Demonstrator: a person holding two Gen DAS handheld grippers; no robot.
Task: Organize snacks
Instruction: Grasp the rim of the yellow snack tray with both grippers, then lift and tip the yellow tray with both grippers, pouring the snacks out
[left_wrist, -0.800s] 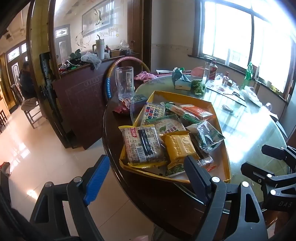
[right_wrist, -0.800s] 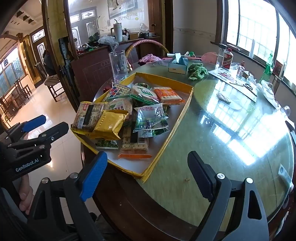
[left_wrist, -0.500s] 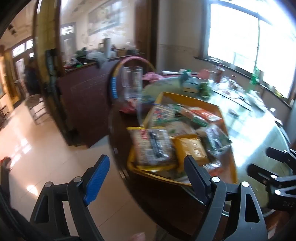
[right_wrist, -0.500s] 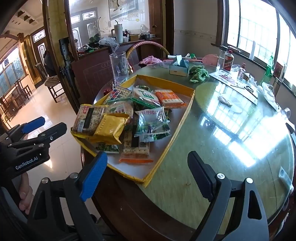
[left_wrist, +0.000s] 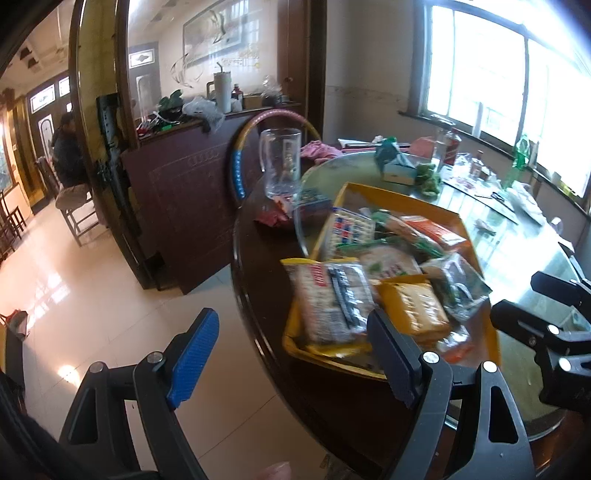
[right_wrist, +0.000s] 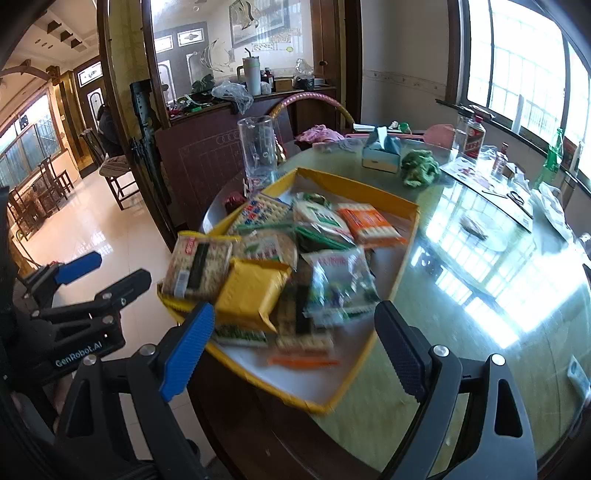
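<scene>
left gripper (left_wrist: 295, 354) is held with jaws wide apart, nothing between them, short of the table edge. right gripper (right_wrist: 295, 345) is likewise spread wide and empty, poised over the near edge of the yellow tray (right_wrist: 384, 326). snack packets are heaped in the tray: a yellow packet (right_wrist: 253, 291), a cracker packet (right_wrist: 197, 267), an orange packet (right_wrist: 369, 223). the tray is set on the round glass-topped table (right_wrist: 480, 295); a glass mug (right_wrist: 260, 149) is seen standing beyond it.
</scene>
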